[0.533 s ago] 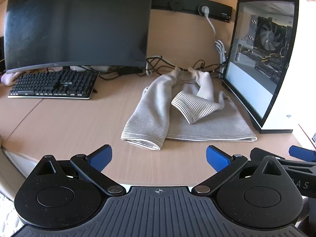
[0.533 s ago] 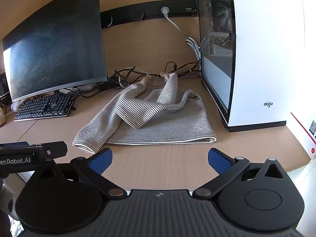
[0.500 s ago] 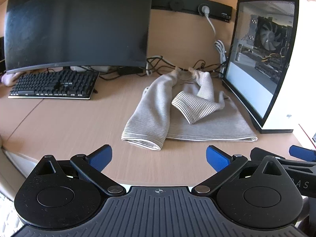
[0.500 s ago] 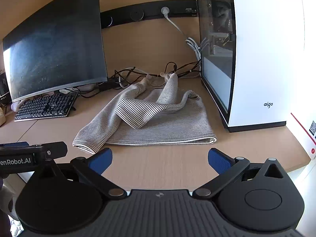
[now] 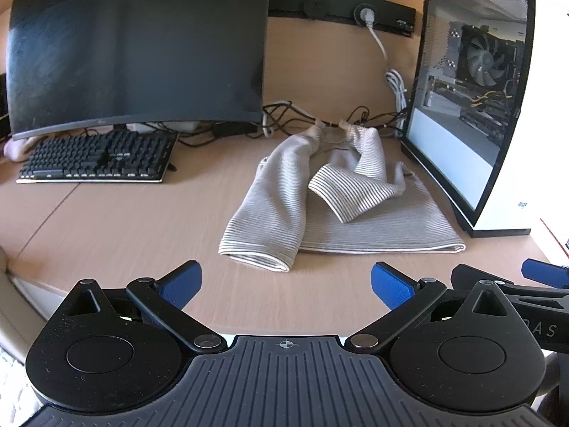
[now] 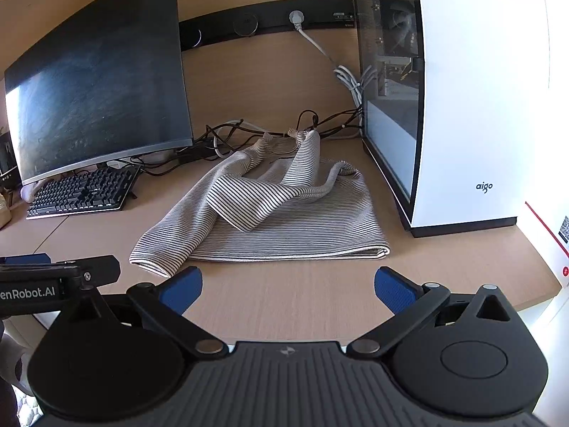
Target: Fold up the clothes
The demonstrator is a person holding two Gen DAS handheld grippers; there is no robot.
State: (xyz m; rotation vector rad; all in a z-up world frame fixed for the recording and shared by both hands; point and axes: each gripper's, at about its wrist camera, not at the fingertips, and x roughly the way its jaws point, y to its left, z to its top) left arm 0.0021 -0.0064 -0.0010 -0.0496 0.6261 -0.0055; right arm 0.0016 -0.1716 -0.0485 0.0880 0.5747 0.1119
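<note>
A: Where are we on the striped top?

B: Centre frame on the desk, sleeves crossed inward; we still owe the bottom-up fold, probably. Left gripper and right gripper gape wide, holding nothing.

A: Obstacles?

B: PC case just right; cables behind; keyboard left.

The left gripper and right gripper hover side by side, tilted downward, jaws spread wide with nothing between them.
</note>
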